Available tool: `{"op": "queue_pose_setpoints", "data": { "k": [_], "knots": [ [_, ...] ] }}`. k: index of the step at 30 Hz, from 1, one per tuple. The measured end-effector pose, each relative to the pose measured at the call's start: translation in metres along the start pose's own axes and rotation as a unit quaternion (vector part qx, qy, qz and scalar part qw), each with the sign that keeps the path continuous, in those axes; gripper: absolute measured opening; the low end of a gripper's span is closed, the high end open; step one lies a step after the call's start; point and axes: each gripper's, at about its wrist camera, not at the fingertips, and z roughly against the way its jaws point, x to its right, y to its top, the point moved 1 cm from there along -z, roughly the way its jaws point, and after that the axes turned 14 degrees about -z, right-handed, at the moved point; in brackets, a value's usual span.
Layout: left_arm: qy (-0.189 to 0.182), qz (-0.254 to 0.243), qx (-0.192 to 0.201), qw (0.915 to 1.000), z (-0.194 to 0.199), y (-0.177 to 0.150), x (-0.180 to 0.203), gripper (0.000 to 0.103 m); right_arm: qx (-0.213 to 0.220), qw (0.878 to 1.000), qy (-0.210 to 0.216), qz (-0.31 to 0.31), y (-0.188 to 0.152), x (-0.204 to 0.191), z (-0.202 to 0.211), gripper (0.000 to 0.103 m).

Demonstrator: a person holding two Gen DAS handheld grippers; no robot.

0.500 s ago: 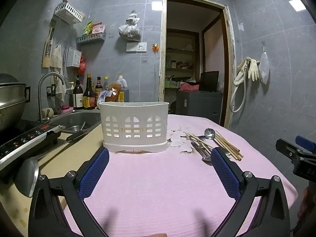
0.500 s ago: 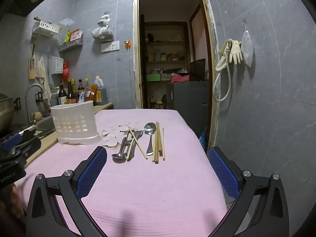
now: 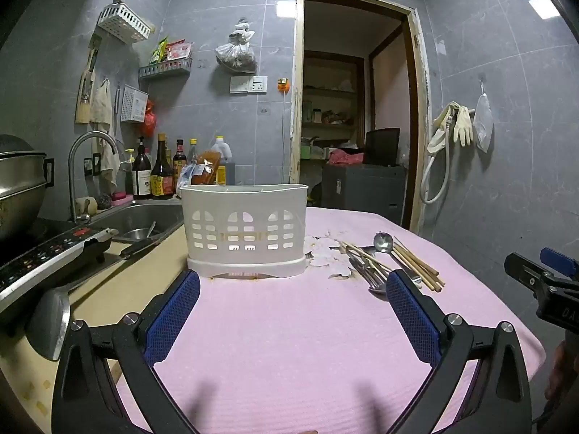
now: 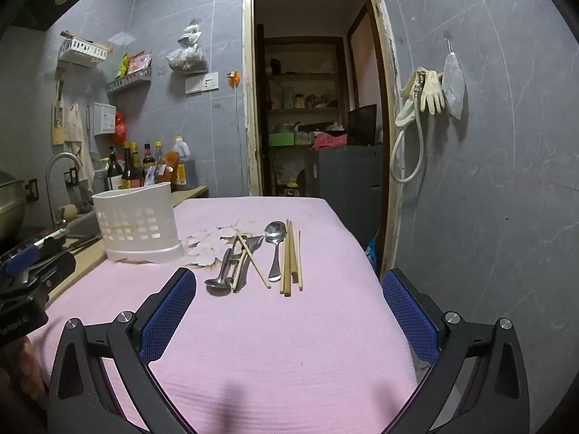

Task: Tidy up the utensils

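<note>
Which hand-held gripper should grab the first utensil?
Right. The right hand-held gripper is open, facing the chopsticks and spoon; the left hand-held gripper faces the white utensil holder.

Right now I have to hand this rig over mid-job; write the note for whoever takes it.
Left hand-held gripper: open, empty, facing the white utensil holder.
Right hand-held gripper: open, empty, facing the utensils.
On the pink tablecloth, right of the holder: an upright spoon, wooden chopsticks beside it, and a crossed heap of a second spoon, other metal pieces and loose chopsticks.
Done: nothing gripped. I cannot see inside the holder.
Left: all the utensils lying on the cloth have to go into the holder.
</note>
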Motion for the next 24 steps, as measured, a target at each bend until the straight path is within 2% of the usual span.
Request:
{"op": "queue_pose_setpoints", "data": {
  "k": [24],
  "knots": [
    [-0.001,0.0,-0.001,1.0,-0.0043,-0.0002,-0.0033,0.101,-0.005,1.0,0.002,-0.005,-0.0014,0.0,-0.0001,0.103]
  ]
}}
